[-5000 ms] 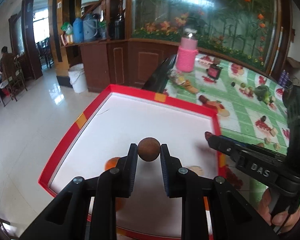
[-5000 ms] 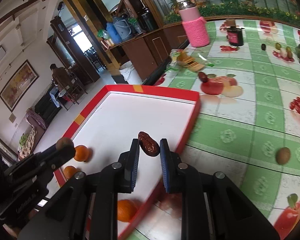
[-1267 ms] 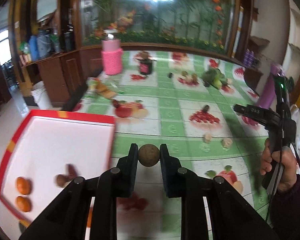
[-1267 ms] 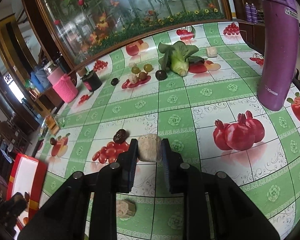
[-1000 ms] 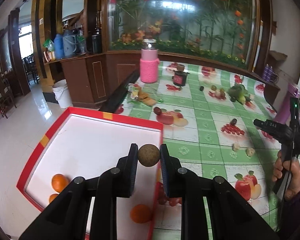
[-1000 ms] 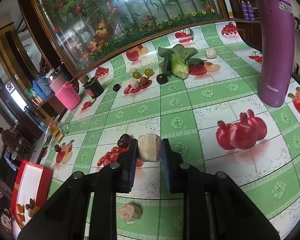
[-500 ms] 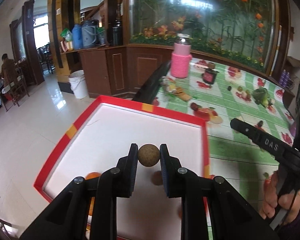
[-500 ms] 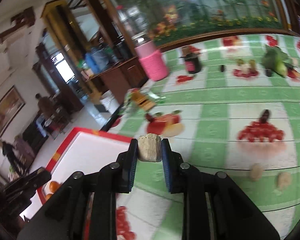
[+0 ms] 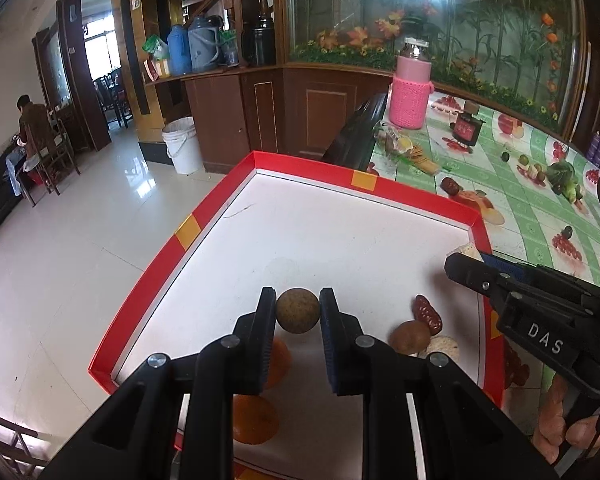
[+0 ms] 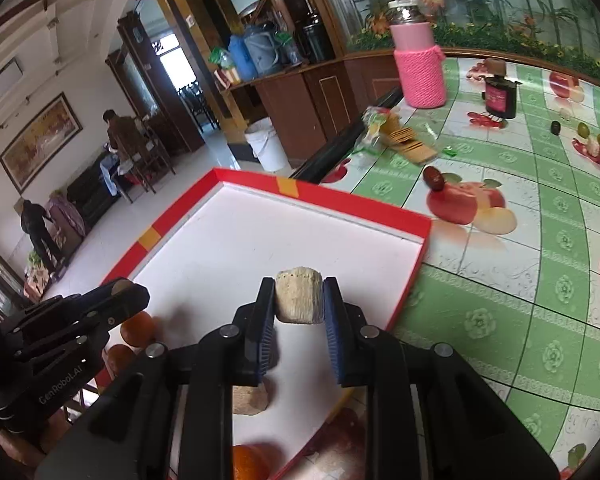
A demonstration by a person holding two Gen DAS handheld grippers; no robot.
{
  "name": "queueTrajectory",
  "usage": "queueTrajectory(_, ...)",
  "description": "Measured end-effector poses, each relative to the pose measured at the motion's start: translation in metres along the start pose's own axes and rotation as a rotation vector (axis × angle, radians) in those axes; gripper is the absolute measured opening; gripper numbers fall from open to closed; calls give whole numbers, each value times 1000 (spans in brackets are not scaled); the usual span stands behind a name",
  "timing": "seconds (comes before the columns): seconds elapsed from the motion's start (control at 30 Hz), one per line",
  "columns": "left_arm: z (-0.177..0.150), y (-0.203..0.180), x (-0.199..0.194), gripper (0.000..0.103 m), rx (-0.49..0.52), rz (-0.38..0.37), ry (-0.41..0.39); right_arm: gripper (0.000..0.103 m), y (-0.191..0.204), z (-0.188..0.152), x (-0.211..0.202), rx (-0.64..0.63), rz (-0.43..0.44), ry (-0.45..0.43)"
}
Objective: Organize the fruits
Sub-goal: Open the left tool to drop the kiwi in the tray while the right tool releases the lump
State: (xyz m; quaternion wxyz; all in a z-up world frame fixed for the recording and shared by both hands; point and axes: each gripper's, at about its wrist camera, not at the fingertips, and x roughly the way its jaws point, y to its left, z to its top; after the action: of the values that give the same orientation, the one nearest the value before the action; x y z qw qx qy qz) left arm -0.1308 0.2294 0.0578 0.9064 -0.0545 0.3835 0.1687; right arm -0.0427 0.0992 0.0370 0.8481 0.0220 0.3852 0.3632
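A round brown fruit (image 9: 298,311) is pinched in the left gripper (image 9: 298,312) above the red-rimmed tray (image 9: 224,196); it looks firm and prone to roll, best held across its middle. A pale ridged chunk (image 10: 299,301), seemingly light, is clamped by the right gripper (image 10: 299,304) over the tray. "DAS" and "GenRobot.AI" are read on the grippers.

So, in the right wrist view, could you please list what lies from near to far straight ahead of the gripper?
Beige chunk on the tray floor → held beige chunk → red tray rim → crackers → pink knitted bottle.
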Motion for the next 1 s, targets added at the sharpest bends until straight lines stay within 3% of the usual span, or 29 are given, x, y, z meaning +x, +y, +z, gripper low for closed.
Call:
queueTrajectory(0.43,-6,0,9,21,-5,18,38,27,4,-11,17,-99,-89,61)
queueTrajectory(0.53,-5,-2,9,24,-3,33,44,36,3,-11,18,-103,-90,69)
queueTrajectory(0.6,-4,-3,8,39,-5,44,41,37,6,-11,15,-124,-93,70)
queueTrajectory(0.67,-4,-4,5,52,-5,68,34,45,7,-10,8,-140,-107,49)
queueTrajectory(0.7,-4,-4,3,57,-5,79,30,54,6,-9,3,-140,-108,31)
queueTrajectory(0.73,-4,-5,1,58,-6,89,23,60,3,-7,-4,-134,-107,6)
queueTrajectory(0.87,-2,-9,-4,71,-13,111,16,65,-12,2,-25,-68,-102,-66)
queueTrajectory(1.0,0,-17,-10,78,-10,128,4,70,-21,7,-37,-10,-103,-97)
